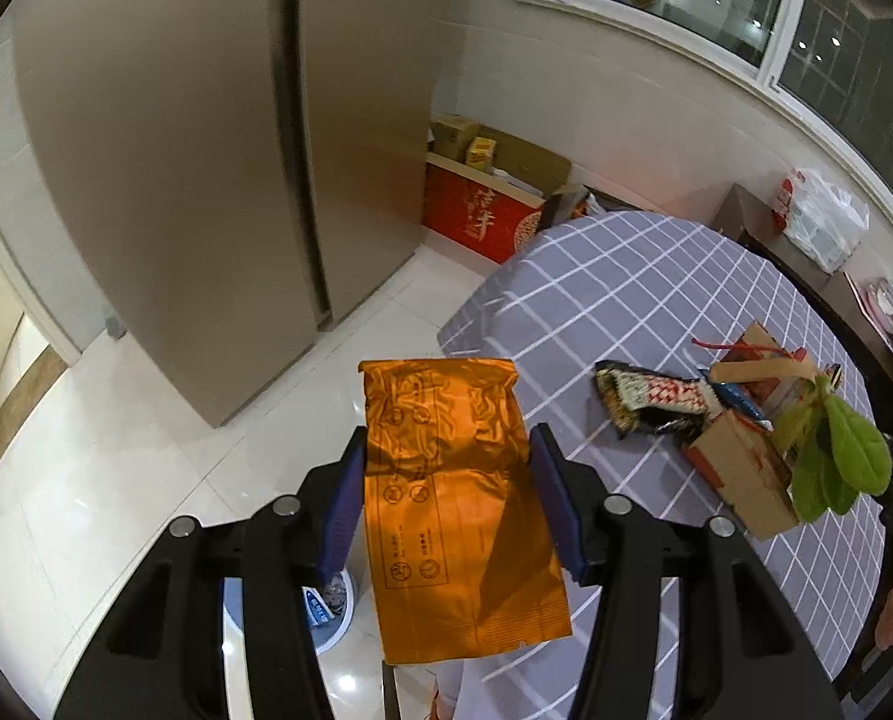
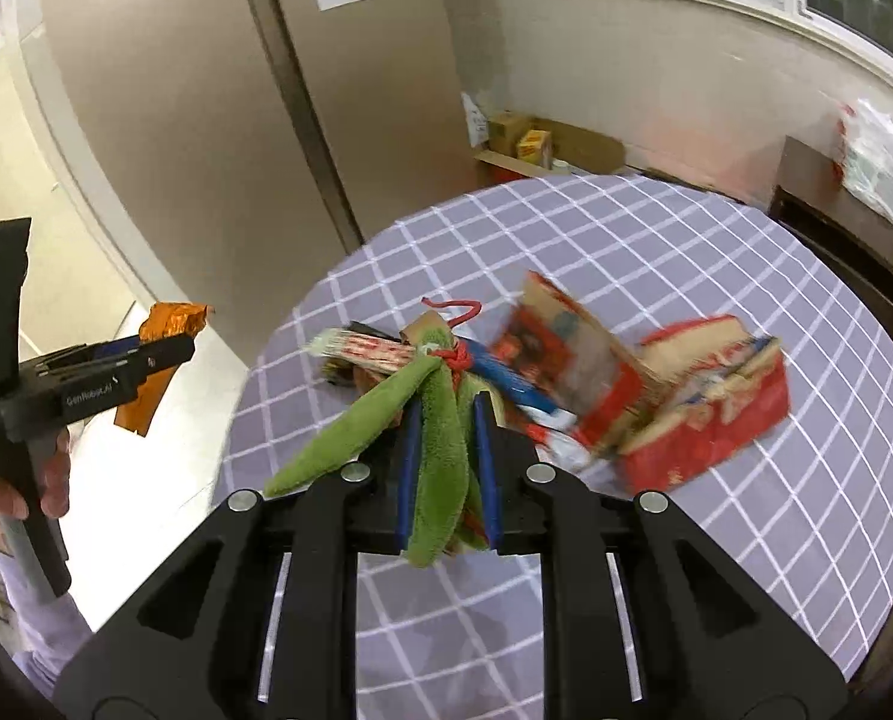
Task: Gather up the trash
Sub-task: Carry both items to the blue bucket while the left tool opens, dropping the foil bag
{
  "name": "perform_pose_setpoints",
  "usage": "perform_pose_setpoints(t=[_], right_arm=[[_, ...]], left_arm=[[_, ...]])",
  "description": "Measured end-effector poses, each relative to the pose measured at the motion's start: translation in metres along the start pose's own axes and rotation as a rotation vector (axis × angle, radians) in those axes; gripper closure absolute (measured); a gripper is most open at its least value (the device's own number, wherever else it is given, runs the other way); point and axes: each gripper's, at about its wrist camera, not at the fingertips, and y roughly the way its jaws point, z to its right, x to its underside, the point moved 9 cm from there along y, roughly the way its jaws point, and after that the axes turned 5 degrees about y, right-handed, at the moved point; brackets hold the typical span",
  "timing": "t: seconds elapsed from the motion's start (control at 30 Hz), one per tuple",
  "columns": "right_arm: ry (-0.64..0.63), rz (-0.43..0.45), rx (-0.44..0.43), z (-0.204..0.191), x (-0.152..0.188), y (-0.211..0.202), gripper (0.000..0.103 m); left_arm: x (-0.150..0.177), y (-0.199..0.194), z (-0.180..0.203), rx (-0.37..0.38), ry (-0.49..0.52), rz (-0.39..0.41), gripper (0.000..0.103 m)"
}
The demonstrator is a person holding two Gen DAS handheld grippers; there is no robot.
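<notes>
Left gripper (image 1: pixel 446 468) is clamped on an orange foil wrapper (image 1: pixel 458 498), held out past the table edge above the white floor; a small bin (image 1: pixel 332 606) sits below and slightly left. The wrapper looks empty, light and crinkly, probably slick, so a mid-body pinch as now seems right.

Right gripper (image 2: pixel 446 444) is closed on a green leafy bunch (image 2: pixel 434 450) tied with red string, lifted over the checked tablecloth (image 2: pixel 716 228) (view blurred). It is soft and floppy, and holding near the tie would limit dangling.

Still on the table: a striped wrapper (image 1: pixel 650 399) and a torn red carton (image 2: pixel 704 420), which is stiff but light; grip a wall edge.
</notes>
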Motion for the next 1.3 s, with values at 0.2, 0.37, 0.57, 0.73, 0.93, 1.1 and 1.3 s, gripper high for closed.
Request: perform_pose_setpoints(t=[0.2, 0.37, 0.57, 0.73, 0.93, 1.1, 1.3], right_arm=[[-0.054, -0.011, -0.057, -0.046, 0.0, 0.008, 0.086], [-0.101, -0.033, -0.11, -0.083, 0.005, 0.019, 0.086], [-0.167, -0.079, -0.173, -0.136, 0.019, 0.036, 0.086], [-0.221, -0.128, -0.219, -0.176, 0.032, 0.051, 0.086], [-0.27, -0.212, -0.252, -0.219, 0.059, 0.079, 0.086], [-0.267, -0.279, -0.253, -0.241, 0.077, 0.104, 0.086], [-0.276, -0.31, -0.225, -0.254, 0.092, 0.117, 0.086]], left_arm=[[0.017, -0.021, -0.037, -0.046, -0.052, 0.012, 0.051], [0.033, -0.035, -0.071, -0.083, -0.108, 0.014, 0.05], [0.054, -0.047, -0.108, -0.128, -0.166, 0.005, 0.05], [0.074, -0.051, -0.136, -0.159, -0.213, -0.016, 0.05], [0.1, -0.041, -0.164, -0.182, -0.265, -0.073, 0.05], [0.12, -0.021, -0.185, -0.163, -0.324, -0.12, 0.049], [0.148, 0.006, -0.21, -0.168, -0.411, -0.19, 0.037]])
